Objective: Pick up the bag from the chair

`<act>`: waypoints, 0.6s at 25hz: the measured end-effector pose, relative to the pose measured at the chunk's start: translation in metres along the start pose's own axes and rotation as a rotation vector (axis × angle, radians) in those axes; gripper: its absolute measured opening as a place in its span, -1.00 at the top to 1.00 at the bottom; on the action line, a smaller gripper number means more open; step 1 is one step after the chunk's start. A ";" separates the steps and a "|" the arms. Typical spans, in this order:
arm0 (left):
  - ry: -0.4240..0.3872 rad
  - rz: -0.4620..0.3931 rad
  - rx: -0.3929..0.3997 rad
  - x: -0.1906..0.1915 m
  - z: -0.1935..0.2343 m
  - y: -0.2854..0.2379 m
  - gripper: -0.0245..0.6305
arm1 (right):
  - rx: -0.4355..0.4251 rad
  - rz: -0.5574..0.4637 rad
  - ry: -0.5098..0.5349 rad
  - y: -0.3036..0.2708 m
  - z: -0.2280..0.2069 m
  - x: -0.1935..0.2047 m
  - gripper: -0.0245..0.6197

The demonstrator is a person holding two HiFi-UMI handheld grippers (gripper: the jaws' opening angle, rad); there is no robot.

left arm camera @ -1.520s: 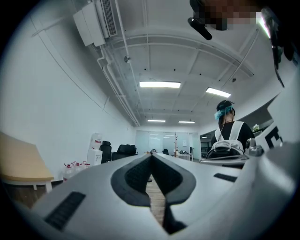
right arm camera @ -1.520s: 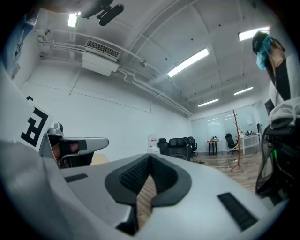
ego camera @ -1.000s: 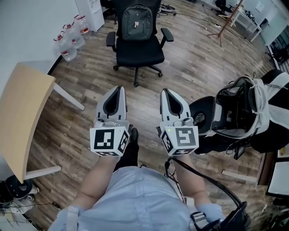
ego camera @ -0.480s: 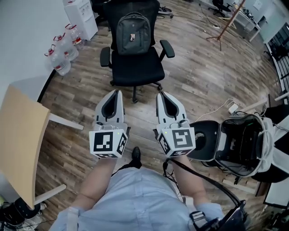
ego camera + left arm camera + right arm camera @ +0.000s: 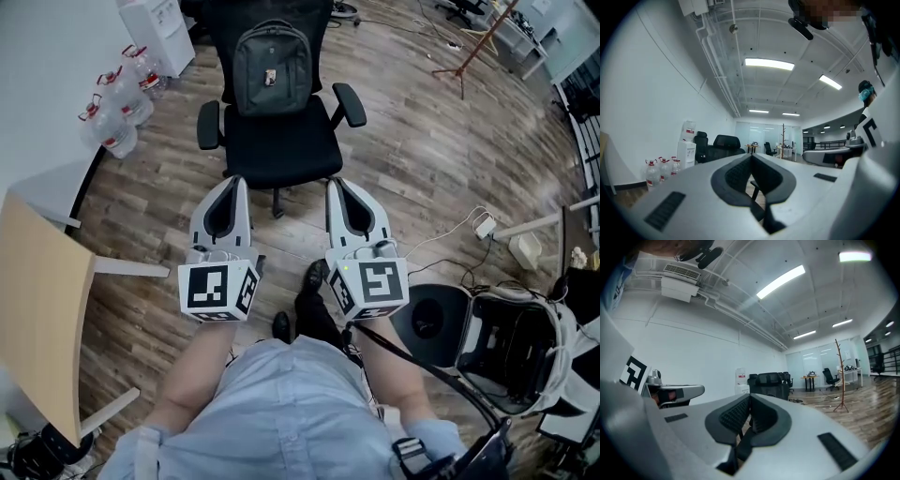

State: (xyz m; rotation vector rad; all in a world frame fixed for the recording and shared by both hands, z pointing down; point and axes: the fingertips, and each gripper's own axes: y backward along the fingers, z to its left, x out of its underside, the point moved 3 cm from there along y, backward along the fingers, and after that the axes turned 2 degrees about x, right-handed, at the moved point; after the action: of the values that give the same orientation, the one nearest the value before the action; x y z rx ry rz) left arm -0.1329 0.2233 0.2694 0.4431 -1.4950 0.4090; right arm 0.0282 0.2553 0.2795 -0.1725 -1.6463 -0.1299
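A grey backpack [image 5: 272,67] stands upright against the backrest of a black office chair [image 5: 279,150] in the upper middle of the head view. My left gripper [image 5: 236,182] and right gripper [image 5: 336,184] are held side by side just short of the chair's seat, pointing at it. Each has its jaws shut tip to tip with nothing between them. In the left gripper view the left gripper [image 5: 751,157] points level across the room, with black chairs [image 5: 725,143] beyond it. The right gripper [image 5: 749,396] likewise faces a black chair [image 5: 769,383]. Neither gripper view shows the bag.
Water bottles [image 5: 112,103] and a white dispenser [image 5: 159,33] stand by the left wall. A wooden table [image 5: 42,309] is at the left. An open black case [image 5: 506,347] lies on the floor at lower right, with a cable and white adapter [image 5: 483,225] near it. A coat stand [image 5: 473,42] is at the back.
The chair with the bag has come closer to both grippers as the person stepped forward. The black case has slid toward the lower right. Both grippers stay shut.
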 end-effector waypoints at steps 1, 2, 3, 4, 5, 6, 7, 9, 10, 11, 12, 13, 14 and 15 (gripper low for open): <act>0.000 0.008 -0.002 0.004 0.002 -0.008 0.92 | -0.002 0.004 -0.002 -0.008 -0.005 0.002 0.92; 0.000 0.015 -0.006 0.008 0.004 -0.017 0.92 | -0.005 0.007 -0.005 -0.017 -0.010 0.005 0.92; -0.001 0.020 -0.009 0.011 0.006 -0.028 0.92 | -0.009 0.008 -0.007 -0.027 -0.017 0.007 0.92; -0.004 0.023 -0.012 0.014 0.008 -0.041 0.92 | -0.012 0.006 -0.009 -0.038 -0.025 0.008 0.92; -0.007 0.024 -0.015 0.017 0.010 -0.054 0.92 | -0.016 0.004 -0.012 -0.050 -0.033 0.010 0.92; -0.010 0.025 -0.018 0.020 0.012 -0.067 0.92 | -0.021 0.003 -0.014 -0.063 -0.041 0.012 0.92; -0.013 0.027 -0.021 0.022 0.014 -0.079 0.92 | -0.028 0.006 -0.016 -0.076 -0.048 0.014 0.92; -0.015 0.034 -0.039 0.027 0.021 -0.100 0.92 | -0.054 0.021 -0.017 -0.100 -0.058 0.020 0.92; -0.014 0.041 -0.053 0.029 0.025 -0.110 0.92 | -0.070 0.031 -0.016 -0.112 -0.062 0.023 0.92; -0.010 0.049 -0.067 0.032 0.030 -0.121 0.92 | -0.085 0.041 -0.017 -0.124 -0.066 0.025 0.92; -0.006 0.058 -0.078 0.034 0.034 -0.134 0.92 | -0.097 0.051 -0.018 -0.138 -0.071 0.027 0.92; -0.004 0.066 -0.084 0.036 0.037 -0.147 0.92 | -0.107 0.061 -0.020 -0.152 -0.077 0.029 0.92; -0.004 0.071 -0.088 0.037 0.041 -0.160 0.92 | -0.115 0.068 -0.022 -0.166 -0.084 0.031 0.92; -0.006 0.074 -0.095 0.038 0.045 -0.172 0.92 | -0.123 0.074 -0.023 -0.180 -0.089 0.032 0.92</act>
State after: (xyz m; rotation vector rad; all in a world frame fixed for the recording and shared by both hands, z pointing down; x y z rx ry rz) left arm -0.0806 0.0526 0.3031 0.3151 -1.5335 0.3938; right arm 0.0790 0.0633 0.3226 -0.3292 -1.6533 -0.1741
